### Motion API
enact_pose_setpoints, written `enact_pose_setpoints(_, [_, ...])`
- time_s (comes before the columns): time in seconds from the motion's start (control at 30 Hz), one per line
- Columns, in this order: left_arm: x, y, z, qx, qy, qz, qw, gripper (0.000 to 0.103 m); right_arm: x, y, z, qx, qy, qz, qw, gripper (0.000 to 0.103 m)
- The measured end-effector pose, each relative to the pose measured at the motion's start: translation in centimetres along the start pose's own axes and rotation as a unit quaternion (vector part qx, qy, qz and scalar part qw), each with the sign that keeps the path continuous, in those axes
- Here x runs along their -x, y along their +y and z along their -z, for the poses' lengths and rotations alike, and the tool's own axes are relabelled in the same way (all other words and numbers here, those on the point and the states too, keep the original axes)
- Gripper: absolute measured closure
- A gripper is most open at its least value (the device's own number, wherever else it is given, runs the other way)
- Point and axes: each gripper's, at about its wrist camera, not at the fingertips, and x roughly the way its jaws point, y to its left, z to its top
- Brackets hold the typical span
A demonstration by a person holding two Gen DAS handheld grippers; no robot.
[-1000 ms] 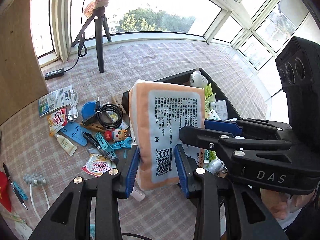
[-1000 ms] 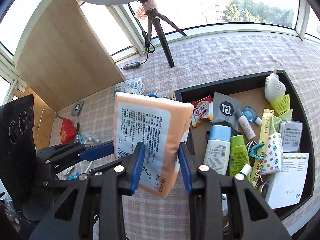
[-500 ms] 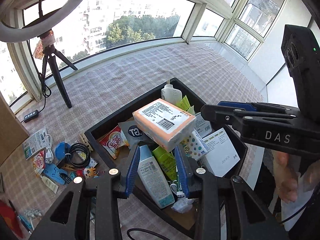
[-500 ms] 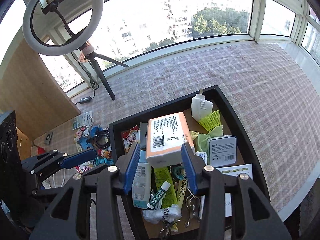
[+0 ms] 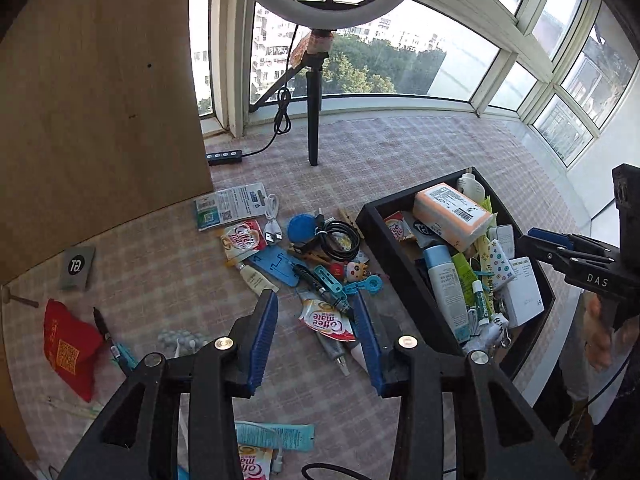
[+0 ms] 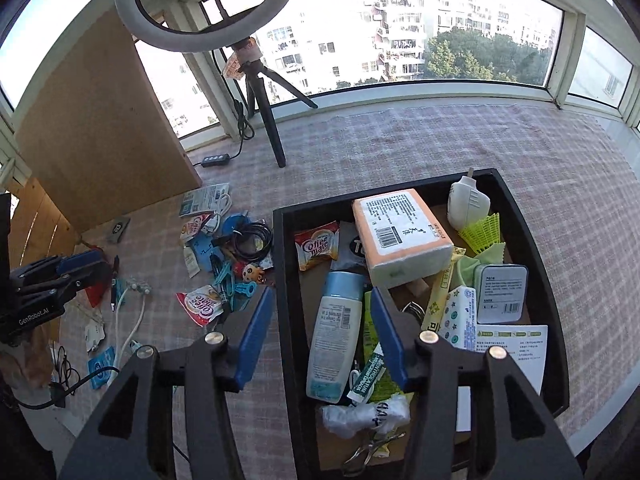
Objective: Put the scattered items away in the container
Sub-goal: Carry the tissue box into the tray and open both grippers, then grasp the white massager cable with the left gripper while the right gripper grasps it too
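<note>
Both grippers, left [image 5: 316,336] and right [image 6: 320,332], have just been opening and hold nothing; the pack [image 6: 400,236] perched atop the tray's [image 6: 280,280] clutter could slide off.

A glazed balcony or sunroom high up in a flat: curved windows [image 6: 420,40] wrap the far side, looking out on apartment blocks and treetops. A checked cloth [image 6: 400,144] covers the surface, a ring light [image 6: 208,4] on a tripod stands far left, and household odds and ends [image 5: 316,260] lie scattered beside a black container [image 6: 516,216].
</note>
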Motion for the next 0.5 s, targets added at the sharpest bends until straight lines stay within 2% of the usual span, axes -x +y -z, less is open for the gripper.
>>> enact_pose_setpoints(0.13, [2.0,5.4,3.8,0.049,-0.004,-0.046,0.9978,0.061,-0.8,3.4,1.6,0.042,-0.005,-0.002,0.999,0.053])
enact_pose_setpoints(0.23, [2.9,8.6,7.4,0.101,-0.002,-0.047,0.9938,0.061,-1.5,6.1,2.9,0.072,-0.006,-0.014,0.997,0.053])
enact_pose_setpoints(0.33, [3.2,10.3,11.1,0.141,0.000,-0.052,0.9886,0.061,-2.6,8.8,4.4,0.098,0.000,-0.029,0.995,0.053])
enact_pose_setpoints(0.5, [2.1,11.7,16.2,0.172,0.031,-0.065,0.9824,0.061,-4.9,12.4,6.4,0.123,0.032,-0.065,0.990,0.053])
